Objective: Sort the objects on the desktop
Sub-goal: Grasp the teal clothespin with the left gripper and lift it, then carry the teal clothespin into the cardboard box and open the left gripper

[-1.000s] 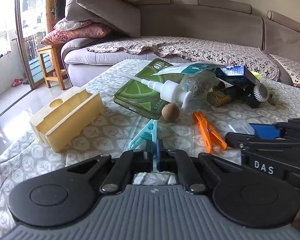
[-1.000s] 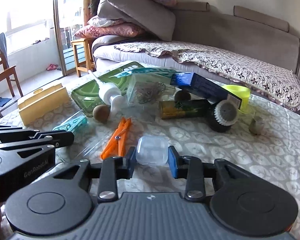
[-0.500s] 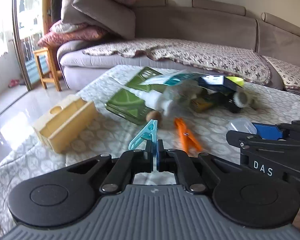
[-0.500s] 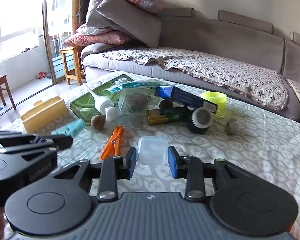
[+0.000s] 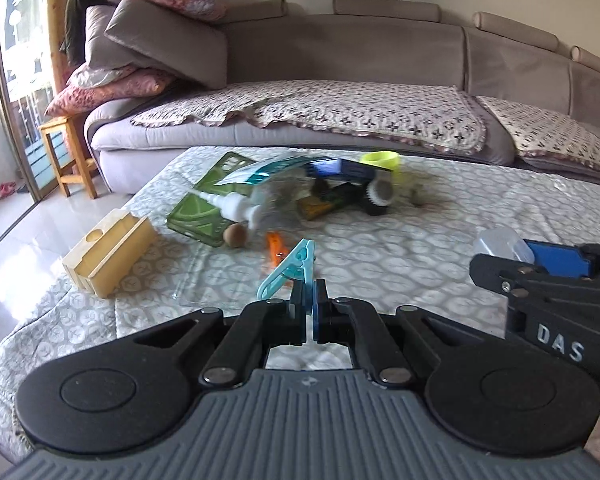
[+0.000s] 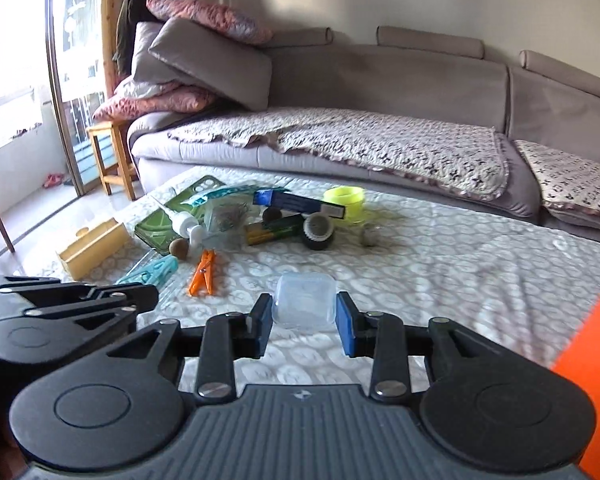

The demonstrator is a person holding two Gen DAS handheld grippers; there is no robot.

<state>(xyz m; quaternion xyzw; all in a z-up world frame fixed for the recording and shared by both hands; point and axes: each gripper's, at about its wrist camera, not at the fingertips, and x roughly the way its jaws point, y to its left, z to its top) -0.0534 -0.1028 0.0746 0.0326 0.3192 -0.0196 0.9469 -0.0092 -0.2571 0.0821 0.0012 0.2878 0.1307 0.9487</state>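
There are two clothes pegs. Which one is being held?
The light blue peg is held, pinched in the left gripper. The orange peg lies loose on the table, touching no gripper.

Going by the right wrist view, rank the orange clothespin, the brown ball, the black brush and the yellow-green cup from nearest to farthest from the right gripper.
From the right gripper:
1. Orange clothespin, ahead to the left.
2. Brown ball, farther left.
3. Black brush, straight ahead.
4. Yellow-green cup, behind the brush.

Grey sofa [image 5: 340, 64] beside a sunlit glass door [image 6: 80, 92]
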